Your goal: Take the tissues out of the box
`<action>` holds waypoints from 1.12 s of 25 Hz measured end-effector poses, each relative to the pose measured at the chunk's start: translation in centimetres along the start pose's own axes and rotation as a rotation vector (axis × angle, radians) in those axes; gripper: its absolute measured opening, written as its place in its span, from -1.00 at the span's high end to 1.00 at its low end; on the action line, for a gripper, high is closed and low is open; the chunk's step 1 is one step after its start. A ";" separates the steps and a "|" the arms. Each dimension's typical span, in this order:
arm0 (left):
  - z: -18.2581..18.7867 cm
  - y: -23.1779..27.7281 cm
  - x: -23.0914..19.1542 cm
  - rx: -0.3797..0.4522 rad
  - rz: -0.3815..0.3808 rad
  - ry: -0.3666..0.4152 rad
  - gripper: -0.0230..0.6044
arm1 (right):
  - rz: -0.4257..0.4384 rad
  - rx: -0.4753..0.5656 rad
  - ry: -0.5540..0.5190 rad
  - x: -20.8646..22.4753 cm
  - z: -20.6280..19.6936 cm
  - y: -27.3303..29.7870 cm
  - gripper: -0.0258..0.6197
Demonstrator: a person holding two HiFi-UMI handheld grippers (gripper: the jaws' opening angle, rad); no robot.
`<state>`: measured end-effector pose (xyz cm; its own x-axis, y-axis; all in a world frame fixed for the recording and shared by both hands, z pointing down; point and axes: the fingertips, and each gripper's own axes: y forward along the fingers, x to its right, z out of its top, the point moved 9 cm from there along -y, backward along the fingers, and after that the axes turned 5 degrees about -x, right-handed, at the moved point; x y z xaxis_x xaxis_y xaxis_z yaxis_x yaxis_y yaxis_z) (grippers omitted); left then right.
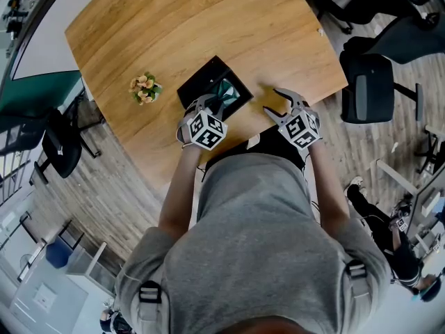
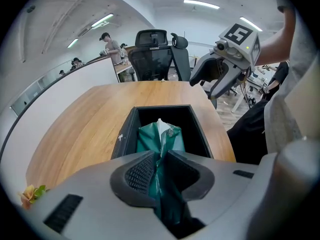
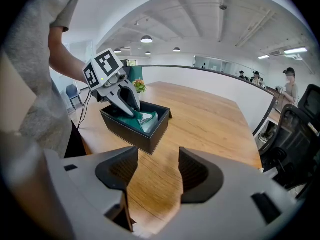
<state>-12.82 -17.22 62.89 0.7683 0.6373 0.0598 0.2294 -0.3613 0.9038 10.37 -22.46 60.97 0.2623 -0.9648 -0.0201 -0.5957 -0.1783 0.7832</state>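
Head view: at frame centre the left hand-held gripper (image 1: 212, 105) is dipping into the black box (image 1: 195, 83), but the grip itself is not showing here.

Left gripper view: its jaws are clenching the green tissue pack (image 2: 160, 136) by its wrapper, the pack lying inside the box. I'd say that thin pinch risks slipping, tearing, or dragging the unheld box along.

Right gripper view: the right hand-held gripper (image 3: 152, 166) is hanging released over bare desk (image 3: 210, 114), near the box.

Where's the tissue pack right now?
In the head view the green tissue pack sits in the black box near the person's edge of the table, right of the small flowers; the left gripper is clamped on its near end.
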 end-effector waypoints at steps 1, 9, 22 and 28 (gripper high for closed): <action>-0.1 0.0 0.0 0.000 -0.001 0.001 0.64 | 0.001 0.001 0.000 0.0 0.0 0.0 0.10; 0.0 0.1 0.2 -0.012 0.009 0.017 0.82 | -0.015 0.006 -0.002 0.5 0.0 -0.5 0.10; 0.1 -0.5 0.2 -0.015 0.013 0.001 0.86 | -0.035 0.023 -0.014 -0.4 0.1 -1.4 0.11; 0.5 -1.0 0.6 -0.013 0.017 0.019 0.86 | -0.053 0.044 -0.014 -1.0 0.4 -2.0 0.11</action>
<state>-12.32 -16.78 61.78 0.7604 0.6440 0.0835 0.2085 -0.3639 0.9078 10.97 -21.23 59.13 0.2844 -0.9562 -0.0699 -0.6137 -0.2376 0.7529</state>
